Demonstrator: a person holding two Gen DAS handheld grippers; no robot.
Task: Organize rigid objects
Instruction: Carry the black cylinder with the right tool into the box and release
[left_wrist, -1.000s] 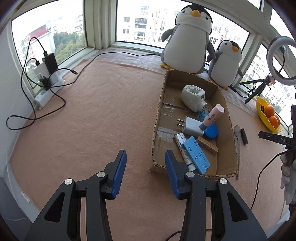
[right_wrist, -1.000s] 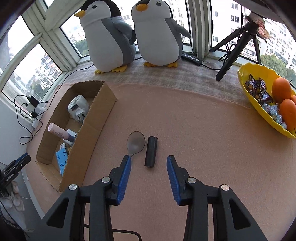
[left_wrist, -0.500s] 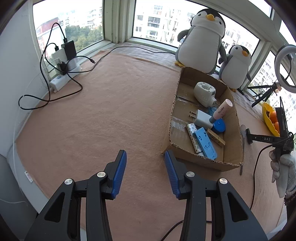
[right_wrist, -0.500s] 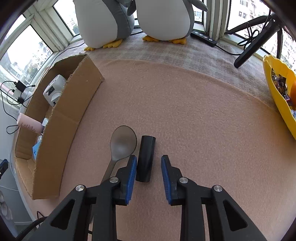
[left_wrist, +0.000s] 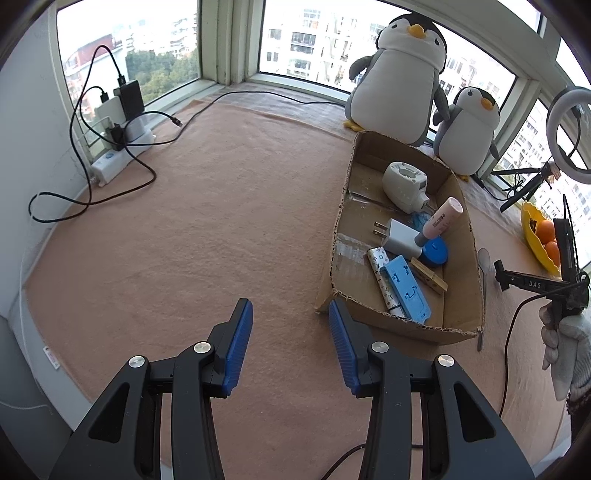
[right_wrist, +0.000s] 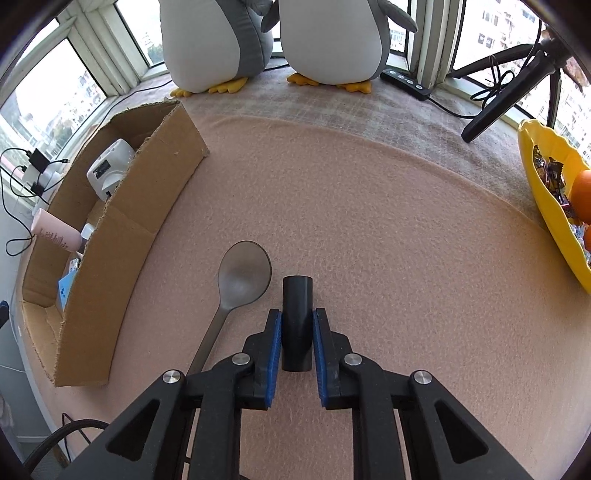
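A short black cylinder (right_wrist: 297, 291) lies on the peach carpet, right of a grey spoon (right_wrist: 243, 273). My right gripper (right_wrist: 297, 314) points down over it, its jaws closing, and both blue pads touch the cylinder's sides. To the left stands a cardboard box (right_wrist: 122, 236) holding a white charger (left_wrist: 400, 236), a pink tube (left_wrist: 441, 221), a blue stand (left_wrist: 406, 291) and other small items. My left gripper (left_wrist: 290, 314) hovers open and empty over bare carpet, just left of the box's near corner (left_wrist: 391, 325).
Two plush penguins (right_wrist: 218, 40) sit behind the box by the window. At the right is a yellow bowl (right_wrist: 546, 206) with oranges and sweets, next to a tripod leg (right_wrist: 498, 110). A power strip with tangled cables (left_wrist: 110, 162) lies far left. A gloved hand (left_wrist: 565, 343) holds the right gripper.
My right gripper dropped onto the black cylinder and its jaws narrowed from wide apart to touching it. The left gripper stayed open, its view shifting slightly.
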